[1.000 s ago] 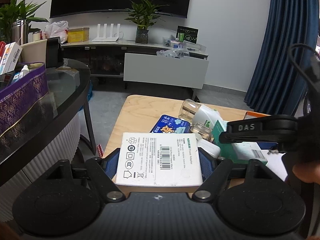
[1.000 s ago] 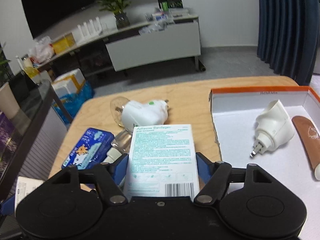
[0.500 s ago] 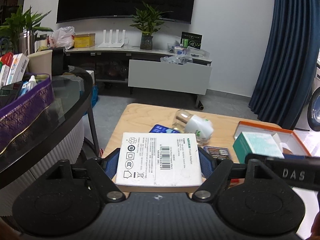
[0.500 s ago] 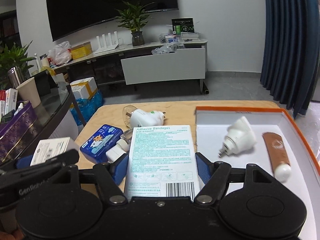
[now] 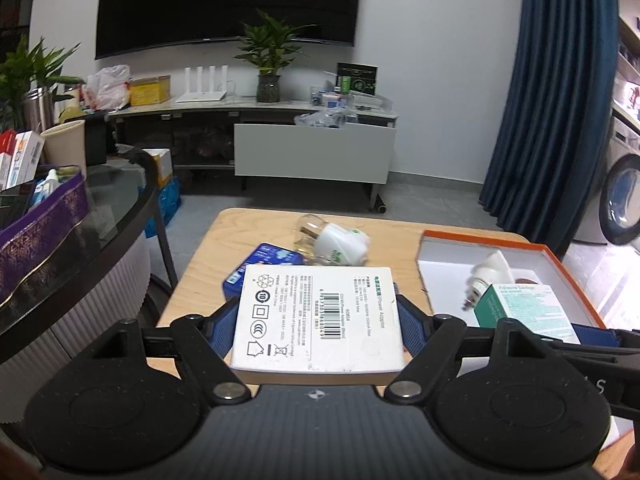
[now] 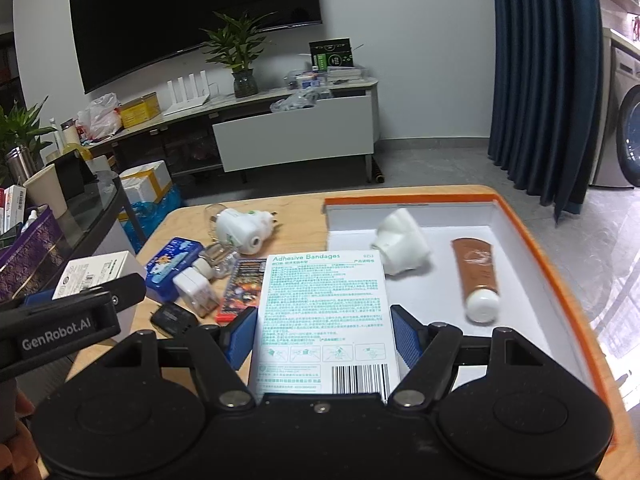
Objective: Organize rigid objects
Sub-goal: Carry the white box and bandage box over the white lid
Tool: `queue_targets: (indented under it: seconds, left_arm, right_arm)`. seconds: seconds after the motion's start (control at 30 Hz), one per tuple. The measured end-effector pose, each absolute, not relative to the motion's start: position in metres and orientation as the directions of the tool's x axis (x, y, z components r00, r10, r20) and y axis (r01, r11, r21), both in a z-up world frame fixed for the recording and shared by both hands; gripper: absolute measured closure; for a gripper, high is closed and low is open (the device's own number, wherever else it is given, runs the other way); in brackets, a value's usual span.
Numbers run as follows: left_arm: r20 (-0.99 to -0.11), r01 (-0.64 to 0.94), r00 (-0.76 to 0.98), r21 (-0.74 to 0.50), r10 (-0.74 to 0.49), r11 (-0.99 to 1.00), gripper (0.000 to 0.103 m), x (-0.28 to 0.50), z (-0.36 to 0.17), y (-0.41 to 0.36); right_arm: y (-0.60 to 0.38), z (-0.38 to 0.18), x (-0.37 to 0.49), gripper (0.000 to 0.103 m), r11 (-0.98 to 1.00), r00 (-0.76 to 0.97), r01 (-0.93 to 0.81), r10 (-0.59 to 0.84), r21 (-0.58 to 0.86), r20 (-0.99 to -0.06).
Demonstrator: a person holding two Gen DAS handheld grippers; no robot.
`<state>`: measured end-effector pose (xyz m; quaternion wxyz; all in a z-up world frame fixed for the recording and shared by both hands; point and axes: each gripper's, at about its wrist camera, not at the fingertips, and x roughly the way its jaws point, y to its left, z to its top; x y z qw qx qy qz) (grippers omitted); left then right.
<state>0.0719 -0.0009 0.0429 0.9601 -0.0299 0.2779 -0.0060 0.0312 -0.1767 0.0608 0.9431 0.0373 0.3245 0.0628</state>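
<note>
My left gripper (image 5: 316,322) is shut on a white power adapter box (image 5: 318,320) and holds it above the left part of the wooden table (image 5: 240,228). My right gripper (image 6: 324,334) is shut on a teal and white adhesive bandages box (image 6: 326,320), held over the near left edge of the orange-rimmed white tray (image 6: 520,216). The tray holds a white plug-in device (image 6: 402,246) and a brown tube (image 6: 476,268). The bandages box also shows in the left wrist view (image 5: 528,310).
On the table left of the tray lie a blue tin (image 6: 174,260), a white plug-in diffuser (image 6: 242,230), a small white adapter (image 6: 194,288), a colourful flat pack (image 6: 242,286) and a black item (image 6: 172,318). A glass side table (image 5: 100,216) stands to the left.
Both grippers have pulled back and risen, so more of the table and tray shows. The right gripper with the bandages box now sits further right, over the tray's edge. Both boxes stay gripped.
</note>
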Motion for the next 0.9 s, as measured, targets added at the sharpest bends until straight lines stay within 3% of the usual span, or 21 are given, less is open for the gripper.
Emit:
queue_targets:
  seconds: [0.9]
  left_arm:
    - [-0.554, 0.105, 0.824, -0.058, -0.12, 0.993, 0.024, 0.053, 0.04, -0.066]
  right_arm:
    - [-0.245, 0.062, -0.004, 0.019, 0.992, 0.793, 0.001, 0.075, 0.124, -0.605]
